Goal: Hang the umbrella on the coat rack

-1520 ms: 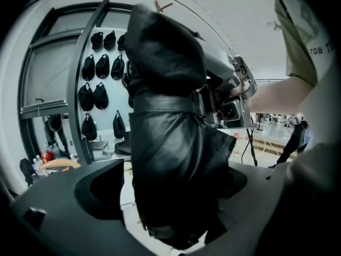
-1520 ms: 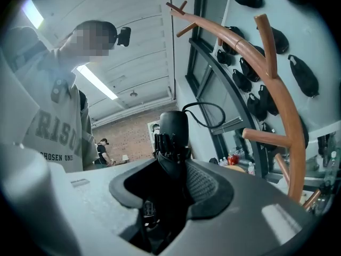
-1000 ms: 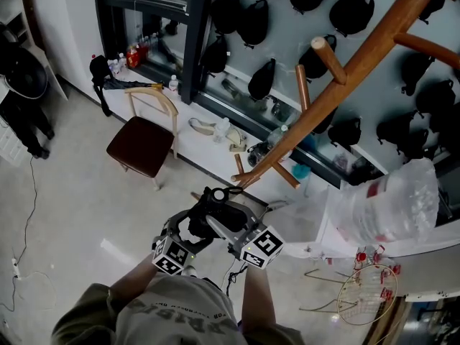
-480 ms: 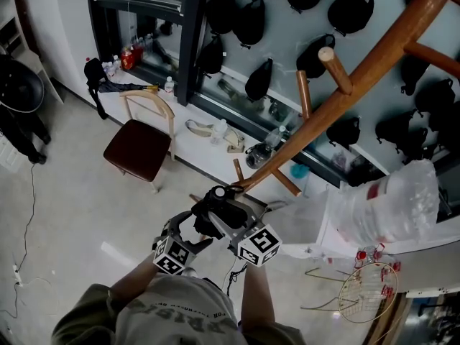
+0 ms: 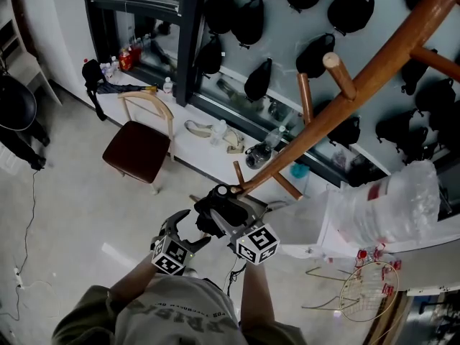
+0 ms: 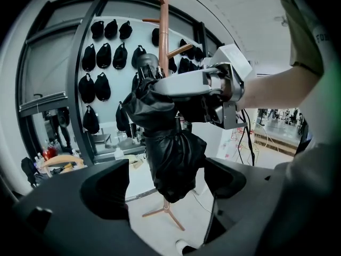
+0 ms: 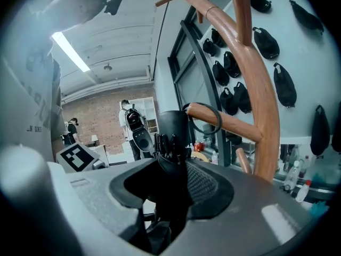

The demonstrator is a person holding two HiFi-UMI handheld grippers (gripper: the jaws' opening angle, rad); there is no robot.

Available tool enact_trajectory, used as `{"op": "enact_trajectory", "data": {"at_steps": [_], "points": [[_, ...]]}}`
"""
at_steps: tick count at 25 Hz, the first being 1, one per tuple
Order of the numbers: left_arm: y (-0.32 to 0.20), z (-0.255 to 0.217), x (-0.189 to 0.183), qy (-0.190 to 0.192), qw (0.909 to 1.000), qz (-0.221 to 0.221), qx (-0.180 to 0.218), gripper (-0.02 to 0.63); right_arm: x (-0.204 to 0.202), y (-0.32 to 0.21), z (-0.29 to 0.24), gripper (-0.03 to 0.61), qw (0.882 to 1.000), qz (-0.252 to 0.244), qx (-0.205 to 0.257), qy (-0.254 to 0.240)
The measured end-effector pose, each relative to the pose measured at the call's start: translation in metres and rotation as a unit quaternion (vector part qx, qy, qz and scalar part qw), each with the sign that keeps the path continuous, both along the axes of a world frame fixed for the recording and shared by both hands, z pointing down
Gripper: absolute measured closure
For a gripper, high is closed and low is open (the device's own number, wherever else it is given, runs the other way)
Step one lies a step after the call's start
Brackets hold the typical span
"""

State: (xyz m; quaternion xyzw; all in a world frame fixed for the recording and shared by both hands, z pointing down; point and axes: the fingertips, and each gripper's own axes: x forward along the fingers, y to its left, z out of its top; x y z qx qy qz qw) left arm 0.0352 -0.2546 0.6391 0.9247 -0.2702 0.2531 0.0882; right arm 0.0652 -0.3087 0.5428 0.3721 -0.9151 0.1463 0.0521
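Observation:
A folded black umbrella (image 5: 210,220) sits in my right gripper (image 5: 215,214), which is shut on it just below the handle (image 7: 173,126). The umbrella's thin wrist loop (image 7: 213,116) circles a low peg (image 7: 234,128) of the wooden coat rack (image 5: 345,103). In the left gripper view the umbrella's bundled canopy (image 6: 169,153) hangs down from the right gripper (image 6: 160,87), in front of the rack's pole (image 6: 164,31). My left gripper (image 5: 188,228) is open beside and below it; its jaws stand wide and touch nothing.
A wooden chair (image 5: 140,146) stands left of the rack by a white ledge (image 5: 208,146) with bottles. Black bags (image 5: 259,81) hang on the wall behind. A clear plastic bag (image 5: 392,207) and a wire basket (image 5: 366,290) lie at right.
My right gripper has moved a little down and toward the rack's low peg with the umbrella. The left gripper has shifted only slightly alongside it.

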Motion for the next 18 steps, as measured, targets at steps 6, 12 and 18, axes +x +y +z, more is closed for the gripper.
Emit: {"op": "enact_trajectory", "data": {"at_steps": [6, 12, 18], "points": [[-0.004, 0.001, -0.005, 0.001, 1.0, -0.004, -0.001, 0.164, 0.008, -0.007, 0.011, 0.41, 0.999, 0.025, -0.013, -0.015], [-0.009, 0.0, -0.012, 0.001, 1.0, -0.008, -0.001, 0.164, 0.019, -0.012, 0.023, 0.41, 0.998, 0.052, -0.024, -0.018], [-0.012, 0.0, -0.016, 0.003, 0.9999, -0.011, -0.003, 0.164, 0.037, -0.016, 0.048, 0.41, 0.995, 0.088, -0.047, -0.006]]}}
